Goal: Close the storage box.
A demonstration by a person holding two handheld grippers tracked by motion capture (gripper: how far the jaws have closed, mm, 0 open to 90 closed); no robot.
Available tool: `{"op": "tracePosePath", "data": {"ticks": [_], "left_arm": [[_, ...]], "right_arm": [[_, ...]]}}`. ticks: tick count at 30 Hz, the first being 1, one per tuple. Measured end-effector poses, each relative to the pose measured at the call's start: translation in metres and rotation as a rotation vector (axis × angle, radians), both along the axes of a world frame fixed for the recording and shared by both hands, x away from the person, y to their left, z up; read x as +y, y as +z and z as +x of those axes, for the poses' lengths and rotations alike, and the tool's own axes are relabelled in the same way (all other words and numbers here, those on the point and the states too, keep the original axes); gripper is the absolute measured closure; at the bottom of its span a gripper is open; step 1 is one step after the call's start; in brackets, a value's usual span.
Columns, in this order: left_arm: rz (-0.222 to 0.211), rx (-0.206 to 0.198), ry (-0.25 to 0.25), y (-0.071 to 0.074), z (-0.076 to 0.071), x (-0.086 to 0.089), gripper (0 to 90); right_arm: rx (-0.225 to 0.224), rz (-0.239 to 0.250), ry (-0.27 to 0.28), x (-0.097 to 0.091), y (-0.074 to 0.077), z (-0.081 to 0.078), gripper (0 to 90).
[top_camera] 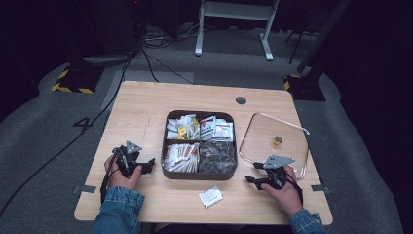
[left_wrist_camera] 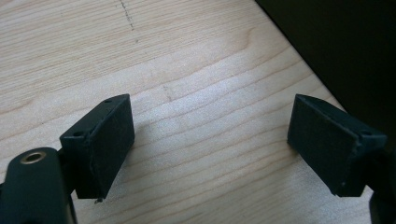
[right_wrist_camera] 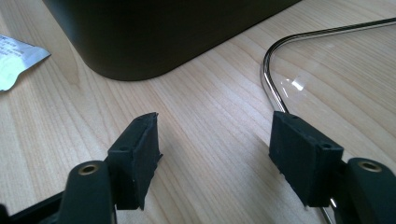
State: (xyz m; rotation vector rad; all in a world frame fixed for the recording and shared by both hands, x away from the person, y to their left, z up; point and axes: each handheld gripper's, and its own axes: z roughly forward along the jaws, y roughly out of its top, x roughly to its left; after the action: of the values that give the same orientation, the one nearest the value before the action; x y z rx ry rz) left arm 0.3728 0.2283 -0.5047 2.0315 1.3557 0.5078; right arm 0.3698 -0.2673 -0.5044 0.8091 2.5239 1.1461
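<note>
A dark square box (top_camera: 199, 174) with four compartments of sachets and packets stands at the table's middle. To its right lies its clear glass lid (top_camera: 258, 127) with a small gold knob (top_camera: 276, 141). One silver sachet (top_camera: 211, 196) lies loose on the table in front of the box. My left gripper (top_camera: 146, 165) rests on the table left of the box, open, with bare wood between its jaws (left_wrist_camera: 210, 135). My right gripper (top_camera: 252, 174) sits at the lid's near corner, open and holding nothing (right_wrist_camera: 215, 140). The box's corner (right_wrist_camera: 140, 42) and the lid's metal rim (right_wrist_camera: 271, 70) lie just ahead of it.
The wooden table (top_camera: 141, 107) has a round cable hole (top_camera: 240, 100) at the back. Its near edge is close behind both hands. Cables (top_camera: 146, 53) and a white stand (top_camera: 234, 24) are on the grey floor beyond.
</note>
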Motion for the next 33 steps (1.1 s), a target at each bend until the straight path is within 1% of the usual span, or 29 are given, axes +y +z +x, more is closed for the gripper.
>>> {"op": "tracePosePath", "data": {"ticks": [5, 8, 13, 14, 15, 16, 17, 18, 19, 20, 22, 24, 25, 27, 28, 29, 31, 32, 33], "left_arm": [[0.0, 0.0, 0.002, 0.0, 0.0, 0.0, 15.1], [0.0, -0.001, -0.001, 0.0, 0.001, 0.0, 15.1], [-0.001, 0.0, -0.001, 0.0, 0.001, 0.0, 15.1], [0.0, 0.0, -0.001, 0.0, 0.001, 0.0, 15.1], [0.001, -0.001, -0.001, 0.0, 0.002, 0.0, 15.1], [0.001, 0.0, -0.002, 0.0, 0.002, 0.0, 15.1], [-0.001, 0.001, -0.001, 0.0, 0.002, 0.0, 15.2], [-0.001, 0.001, -0.001, 0.0, 0.002, 0.0, 15.1], [-0.001, -0.001, 0.0, 0.0, 0.002, 0.0, 15.1], [-0.001, -0.001, 0.0, 0.0, 0.002, 0.0, 15.1], [-0.001, -0.001, 0.0, 0.0, 0.002, 0.0, 15.1], [0.0, -0.001, 0.0, 0.0, 0.002, 0.0, 15.2], [-0.001, -0.001, 0.0, 0.0, 0.002, 0.0, 15.1], [-0.002, 0.001, -0.001, 0.0, 0.002, 0.0, 15.1], [-0.001, 0.001, -0.001, 0.0, 0.002, 0.0, 15.1], [-0.001, 0.001, -0.001, 0.0, 0.002, 0.0, 15.1], [0.0, -0.002, 0.001, 0.0, 0.002, 0.0, 15.1], [0.0, -0.002, 0.001, 0.0, 0.002, 0.0, 15.1], [0.001, -0.002, 0.001, 0.0, 0.002, 0.0, 15.1]], "right_arm": [[0.001, 0.0, 0.0, 0.0, 0.0, 0.001, 33.3], [0.001, -0.007, -0.021, 0.001, 0.0, 0.002, 28.5], [0.002, -0.008, -0.033, 0.001, 0.0, 0.001, 28.6], [0.003, -0.007, -0.034, 0.001, 0.0, 0.001, 29.2], [0.016, -0.016, -0.039, 0.001, 0.002, 0.002, 33.9], [0.029, -0.028, -0.043, 0.0, 0.004, 0.002, 35.8], [0.039, -0.034, -0.045, -0.001, 0.006, 0.003, 36.1], [0.039, -0.034, -0.045, -0.001, 0.006, 0.003, 36.1], [0.041, -0.004, -0.06, -0.003, 0.014, 0.004, 36.2], [0.041, -0.004, -0.06, -0.003, 0.014, 0.004, 36.2], [0.03, 0.019, -0.062, -0.006, 0.022, 0.006, 36.4], [0.01, 0.015, -0.06, -0.01, 0.03, 0.008, 35.9], [0.01, 0.013, -0.056, -0.011, 0.033, 0.009, 35.7], [0.019, 0.009, -0.042, -0.014, 0.038, 0.012, 36.3], [0.034, 0.002, -0.031, -0.015, 0.039, 0.013, 37.9], [0.038, -0.011, -0.026, -0.017, 0.042, 0.016, 39.4], [0.012, -0.01, -0.047, -0.022, 0.046, 0.02, 40.2], [0.011, -0.003, -0.059, -0.023, 0.048, 0.021, 41.0], [-0.014, 0.02, -0.091, -0.03, 0.053, 0.026, 40.9]]}}
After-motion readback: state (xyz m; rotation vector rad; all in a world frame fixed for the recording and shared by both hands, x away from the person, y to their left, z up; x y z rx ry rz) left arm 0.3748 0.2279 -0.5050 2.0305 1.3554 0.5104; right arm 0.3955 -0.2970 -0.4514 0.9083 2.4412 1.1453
